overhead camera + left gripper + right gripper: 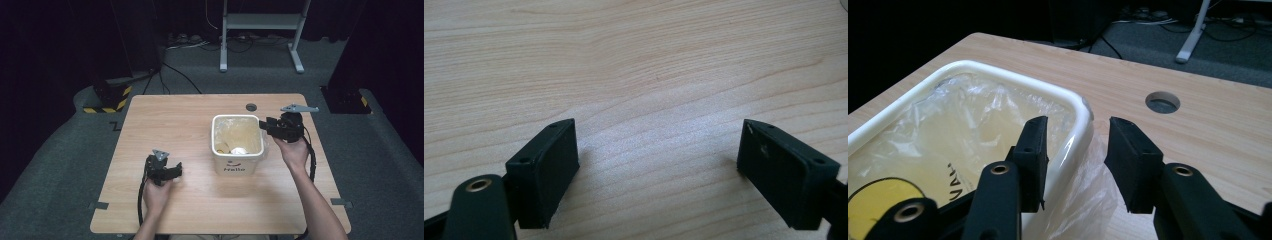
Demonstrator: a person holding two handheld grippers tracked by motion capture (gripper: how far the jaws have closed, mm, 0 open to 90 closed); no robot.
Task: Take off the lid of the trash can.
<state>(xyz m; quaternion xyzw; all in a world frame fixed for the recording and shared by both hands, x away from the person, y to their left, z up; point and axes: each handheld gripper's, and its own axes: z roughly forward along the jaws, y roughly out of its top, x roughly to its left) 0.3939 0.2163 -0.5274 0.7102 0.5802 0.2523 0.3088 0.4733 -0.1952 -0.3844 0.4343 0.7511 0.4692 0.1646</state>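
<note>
Right hand: a person's right hand (294, 150) reaches in from the table's near edge, forearm angled up the right side of the wooden table (165, 120), and holds the right gripper (265, 126) level at the far right corner of a white bin (238, 165).
Right gripper: in the right gripper view its jaws straddle the bin's rim (1075, 130), one inside the bin, one outside; they stand partly apart, with gaps visible between pads and rim, so no grip yet.
Bin: it stands upright at the table's middle, lined with a clear plastic bag (968, 120) whose loose edge spills over the rim beside the outer jaw; a pale crumpled item (239, 150) lies at the bottom.
Left hand: the left hand (157, 192) rests low on the table's near left, well apart from the bin.
Left gripper: the left gripper (659, 155) is spread wide over bare wood, nothing between its jaws.
Backdrop: a round cable hole (1162, 102) sits in the tabletop beyond the bin.
</note>
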